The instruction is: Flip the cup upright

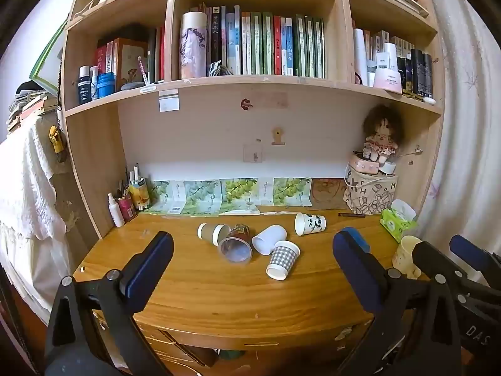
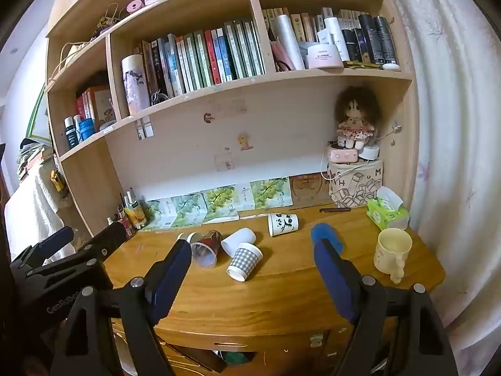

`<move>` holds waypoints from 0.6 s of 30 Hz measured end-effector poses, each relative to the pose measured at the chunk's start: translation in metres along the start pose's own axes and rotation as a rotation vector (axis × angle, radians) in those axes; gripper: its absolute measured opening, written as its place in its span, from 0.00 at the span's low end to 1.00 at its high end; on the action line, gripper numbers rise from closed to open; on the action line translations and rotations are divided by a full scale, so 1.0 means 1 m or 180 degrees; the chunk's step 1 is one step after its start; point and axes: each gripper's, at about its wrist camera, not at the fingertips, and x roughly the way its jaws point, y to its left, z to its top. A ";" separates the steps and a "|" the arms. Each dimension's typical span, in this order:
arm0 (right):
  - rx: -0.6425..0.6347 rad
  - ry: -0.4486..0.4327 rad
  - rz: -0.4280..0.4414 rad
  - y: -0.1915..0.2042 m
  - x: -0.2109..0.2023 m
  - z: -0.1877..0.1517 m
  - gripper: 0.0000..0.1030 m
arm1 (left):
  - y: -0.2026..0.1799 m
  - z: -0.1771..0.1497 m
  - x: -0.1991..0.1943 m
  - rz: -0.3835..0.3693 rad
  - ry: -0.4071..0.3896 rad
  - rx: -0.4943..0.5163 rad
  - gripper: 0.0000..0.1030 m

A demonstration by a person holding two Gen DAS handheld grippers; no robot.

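Observation:
Several cups lie on their sides on the wooden desk: a brown paper cup, a clear plastic cup, a plain white cup, a grey checked cup and a panda-print cup. The checked cup and panda cup also show in the right wrist view. A cream mug stands upright at the right. My left gripper is open and empty, held before the desk's front edge. My right gripper is open and empty beside it.
A green tissue pack, a printed bag with a doll stand at the back right. Bottles and pens stand at the back left. A pen lies near the bag. Shelves of books hang above.

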 end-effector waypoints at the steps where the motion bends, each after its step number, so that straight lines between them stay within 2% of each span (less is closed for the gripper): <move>1: -0.0006 -0.0004 -0.0004 0.000 0.000 0.000 0.79 | -0.001 0.000 0.000 -0.0007 -0.0007 -0.0002 0.99; 18: -0.0020 0.0017 -0.0009 0.004 0.005 -0.002 0.79 | 0.001 -0.004 -0.004 -0.0040 0.0014 -0.0057 0.99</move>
